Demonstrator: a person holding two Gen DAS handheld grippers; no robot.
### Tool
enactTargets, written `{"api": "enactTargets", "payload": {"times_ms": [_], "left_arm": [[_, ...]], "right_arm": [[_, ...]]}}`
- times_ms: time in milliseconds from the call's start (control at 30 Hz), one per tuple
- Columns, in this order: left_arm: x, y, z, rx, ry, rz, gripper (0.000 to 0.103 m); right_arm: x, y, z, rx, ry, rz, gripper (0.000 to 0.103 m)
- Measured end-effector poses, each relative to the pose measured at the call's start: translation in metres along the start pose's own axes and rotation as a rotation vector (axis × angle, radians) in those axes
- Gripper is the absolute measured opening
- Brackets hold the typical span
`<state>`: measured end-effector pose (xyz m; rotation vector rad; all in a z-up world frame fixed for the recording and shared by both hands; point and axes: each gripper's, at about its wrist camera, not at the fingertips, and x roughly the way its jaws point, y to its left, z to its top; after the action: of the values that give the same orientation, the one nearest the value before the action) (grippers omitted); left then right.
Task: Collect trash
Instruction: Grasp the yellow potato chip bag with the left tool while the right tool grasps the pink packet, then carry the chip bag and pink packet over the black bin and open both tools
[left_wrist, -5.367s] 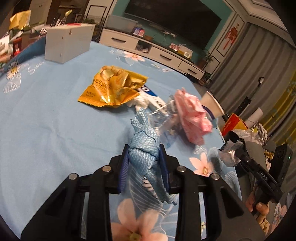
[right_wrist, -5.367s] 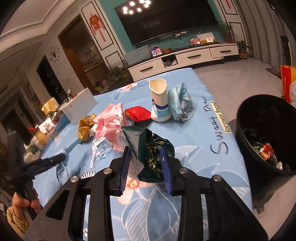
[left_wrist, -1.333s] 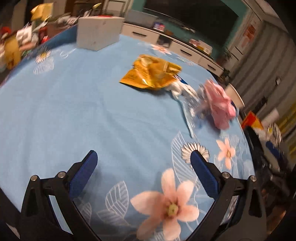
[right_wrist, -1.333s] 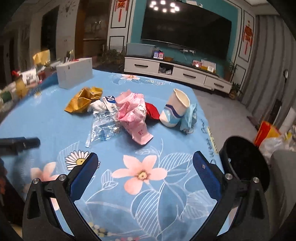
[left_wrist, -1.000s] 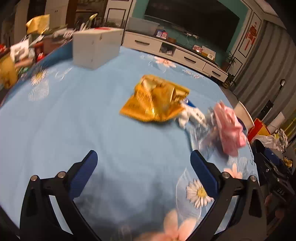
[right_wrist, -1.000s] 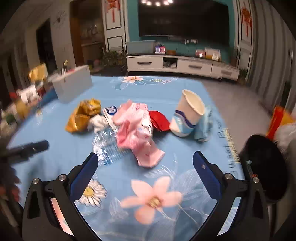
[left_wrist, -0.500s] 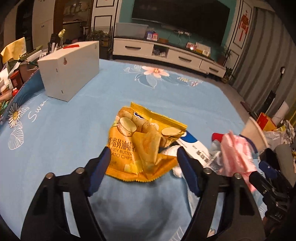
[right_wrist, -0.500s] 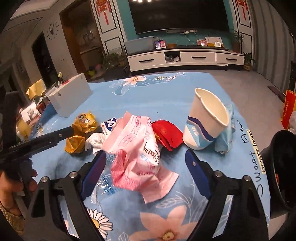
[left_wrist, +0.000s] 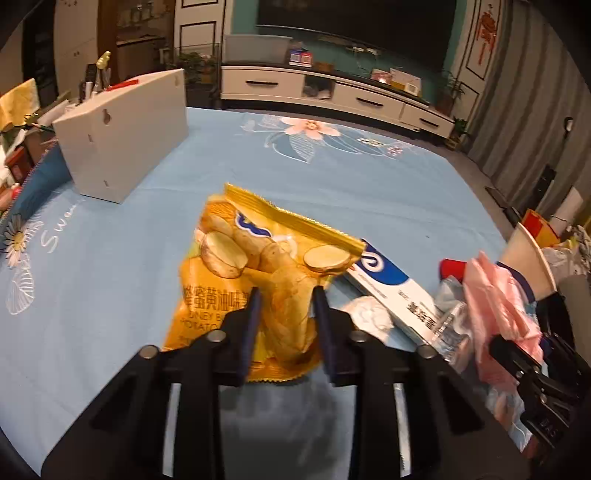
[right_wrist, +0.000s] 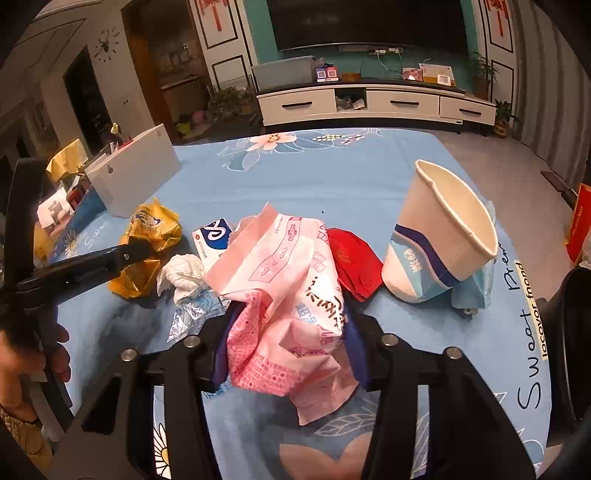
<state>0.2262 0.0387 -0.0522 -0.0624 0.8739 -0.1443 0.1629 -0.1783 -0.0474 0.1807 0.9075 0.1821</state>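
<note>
Both hand-held grippers closing on wrappers, the pick-up step of collecting trash.

At lower centre of the left view, the left hand-held gripper (left_wrist: 284, 295) pinches the yellow chip bag (left_wrist: 258, 273) on the blue surface (left_wrist: 110, 258). At lower centre of the right view, the right hand-held gripper (right_wrist: 288, 325) clamps the pink wrapper (right_wrist: 288, 291), left of the paper cup (right_wrist: 436, 240). Next, I judge, both lift clear and carry to the black bin (right_wrist: 569, 314) at right edge.
</note>
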Motion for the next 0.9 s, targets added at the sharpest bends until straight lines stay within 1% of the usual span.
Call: {"api": "enactTargets", "payload": {"times_ms": [100, 167, 233, 300, 433, 533, 600, 667, 800, 900], "left_arm": [[-0.004, 0.001, -0.004, 0.002, -0.009, -0.007, 0.026], [-0.008, 0.002, -0.006, 0.005, -0.019, -0.012, 0.023], [-0.015, 0.002, -0.009, 0.025, -0.042, -0.003, 0.022], [-0.026, 0.002, -0.012, 0.027, -0.063, -0.009, 0.022], [-0.062, 0.001, -0.017, 0.022, -0.116, -0.048, 0.022], [-0.089, -0.009, -0.025, 0.045, -0.157, -0.073, 0.022], [-0.102, -0.014, -0.028, 0.057, -0.169, -0.096, 0.023], [-0.117, -0.024, -0.035, 0.069, -0.177, -0.128, 0.023], [-0.138, -0.048, -0.052, 0.097, -0.179, -0.190, 0.023], [-0.147, -0.068, -0.064, 0.124, -0.178, -0.216, 0.023]], "right_arm": [[-0.003, -0.003, -0.001, 0.003, 0.001, 0.012, 0.035], [-0.006, -0.004, -0.001, 0.008, -0.001, 0.023, 0.032], [-0.012, -0.006, -0.001, 0.019, -0.010, 0.037, 0.030], [-0.022, -0.008, 0.000, 0.032, -0.031, 0.059, 0.028], [-0.047, -0.011, -0.001, 0.056, -0.080, 0.088, 0.027], [-0.068, -0.014, -0.005, 0.070, -0.116, 0.098, 0.027], [-0.083, -0.018, -0.010, 0.077, -0.136, 0.103, 0.027], [-0.095, -0.021, -0.014, 0.082, -0.149, 0.098, 0.027], [-0.124, -0.031, -0.027, 0.086, -0.188, 0.057, 0.027], [-0.141, -0.041, -0.038, 0.101, -0.209, 0.031, 0.027]]}}
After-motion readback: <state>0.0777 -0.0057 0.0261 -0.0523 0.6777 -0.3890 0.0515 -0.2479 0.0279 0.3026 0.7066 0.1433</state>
